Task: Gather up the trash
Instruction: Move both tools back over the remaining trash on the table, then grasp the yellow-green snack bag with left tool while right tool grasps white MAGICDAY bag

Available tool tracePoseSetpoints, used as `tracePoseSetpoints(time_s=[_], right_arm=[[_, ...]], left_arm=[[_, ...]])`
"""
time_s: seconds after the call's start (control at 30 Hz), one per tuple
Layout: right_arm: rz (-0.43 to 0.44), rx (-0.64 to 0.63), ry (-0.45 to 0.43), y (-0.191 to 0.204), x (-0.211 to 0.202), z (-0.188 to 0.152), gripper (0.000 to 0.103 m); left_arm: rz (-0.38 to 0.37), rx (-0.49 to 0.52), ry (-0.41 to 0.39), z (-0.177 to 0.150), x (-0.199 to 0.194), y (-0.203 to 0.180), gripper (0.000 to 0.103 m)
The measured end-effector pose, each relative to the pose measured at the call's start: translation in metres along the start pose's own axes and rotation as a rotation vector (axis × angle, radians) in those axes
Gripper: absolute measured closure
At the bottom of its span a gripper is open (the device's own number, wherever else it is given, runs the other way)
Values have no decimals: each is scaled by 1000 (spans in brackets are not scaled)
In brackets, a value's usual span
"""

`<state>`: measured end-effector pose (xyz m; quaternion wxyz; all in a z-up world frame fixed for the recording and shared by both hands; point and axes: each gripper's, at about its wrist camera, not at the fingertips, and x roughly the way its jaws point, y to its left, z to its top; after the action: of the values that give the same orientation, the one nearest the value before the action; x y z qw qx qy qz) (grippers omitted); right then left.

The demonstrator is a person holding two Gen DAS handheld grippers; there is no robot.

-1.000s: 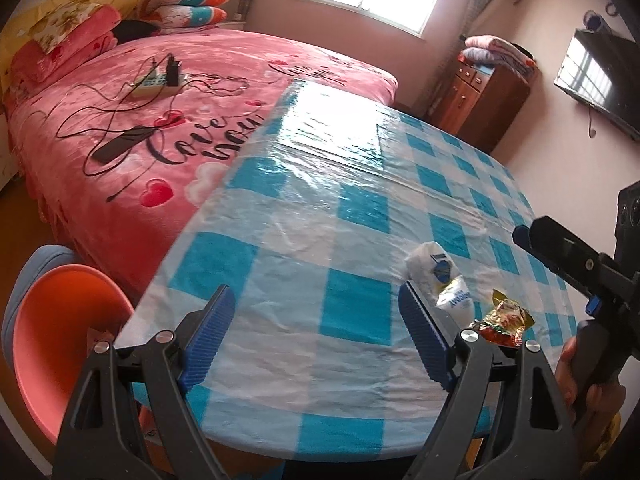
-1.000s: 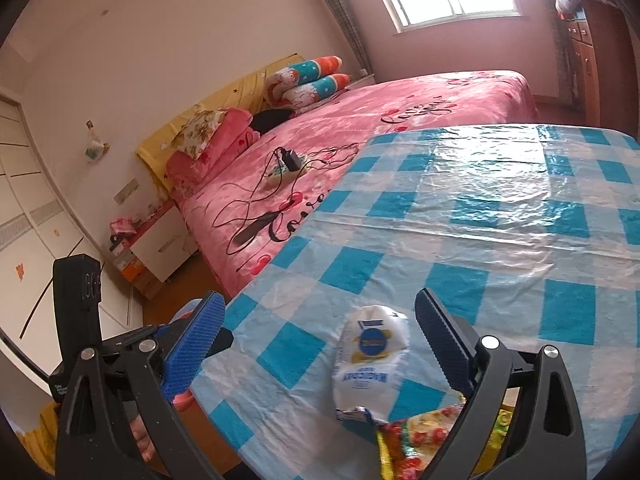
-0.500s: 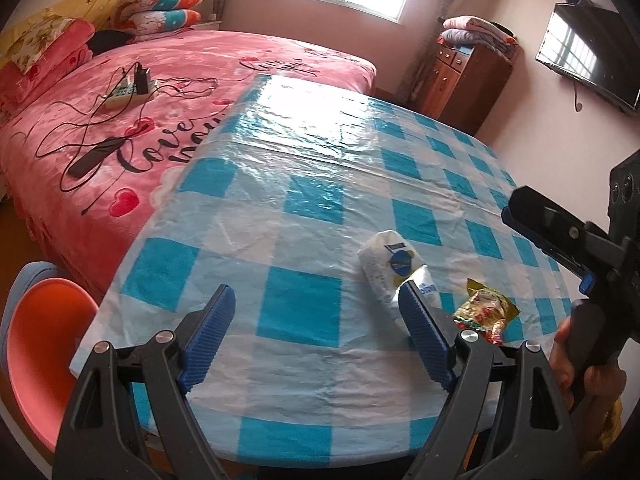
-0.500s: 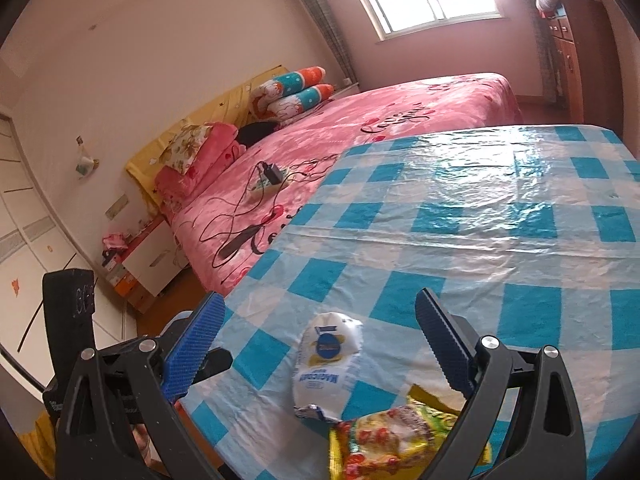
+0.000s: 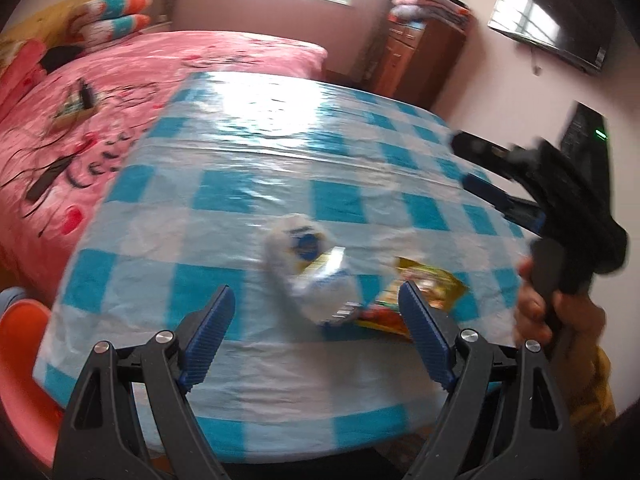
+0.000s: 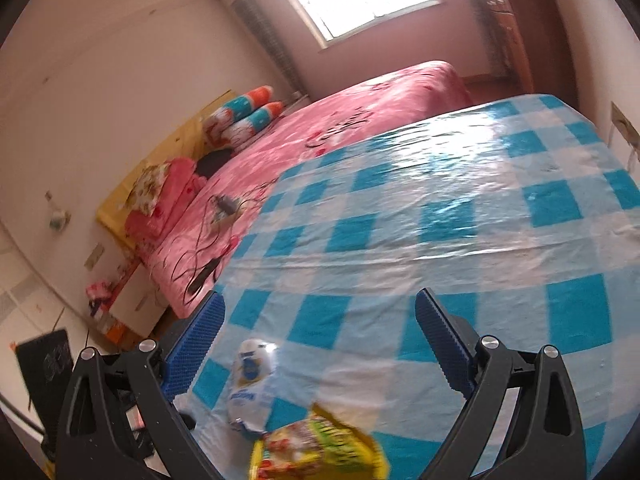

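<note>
Left wrist view: my left gripper [image 5: 316, 320] has its jaws spread wide, nothing between the pads; the white wrapper [image 5: 310, 270] lies on the checked tablecloth [image 5: 256, 200] just ahead of the gap, near the table's front edge; the yellow snack packet [image 5: 416, 296] touches its right side, partly behind my right-hand finger; my right gripper [image 5: 484, 168] hangs over the table's right edge, apparently open, though blur makes this uncertain. Right wrist view: right jaws spread, empty; white wrapper [image 6: 250, 388] low between the fingers, toward the left pad; yellow packet [image 6: 316, 450] just below it at the frame's bottom; pink bed [image 6: 340, 128] beyond the table.
</note>
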<state>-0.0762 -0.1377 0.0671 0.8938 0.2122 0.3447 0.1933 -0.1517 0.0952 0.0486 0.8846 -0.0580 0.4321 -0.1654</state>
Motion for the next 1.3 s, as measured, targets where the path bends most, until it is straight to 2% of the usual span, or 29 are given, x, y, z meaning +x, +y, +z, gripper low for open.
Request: tracePoseSetpoints(time_s=[0.1,0.33,0.5,0.67,1.2,1.3], right_arm=[[-12,32,-12,-15,-4,4,8],[-12,93,0,-40,-4,5,8],[7,100,12,-47,-3,5,8],[22,88,26,-48,-2,5,8],[38,96,39,-56,-2,6,8],[39,92,41,-55,-3,6,8]], left_arm=[[-62,84,36,-1,6,-27,19],[-122,204,101,-3,25,-68,19],[-110,253,163,-4,48,-81,19],[-78,266,186,0,65,-82,19],[-37,291,206,-2,85,-91,19],[-22,302,192,-4,85,-94,23]])
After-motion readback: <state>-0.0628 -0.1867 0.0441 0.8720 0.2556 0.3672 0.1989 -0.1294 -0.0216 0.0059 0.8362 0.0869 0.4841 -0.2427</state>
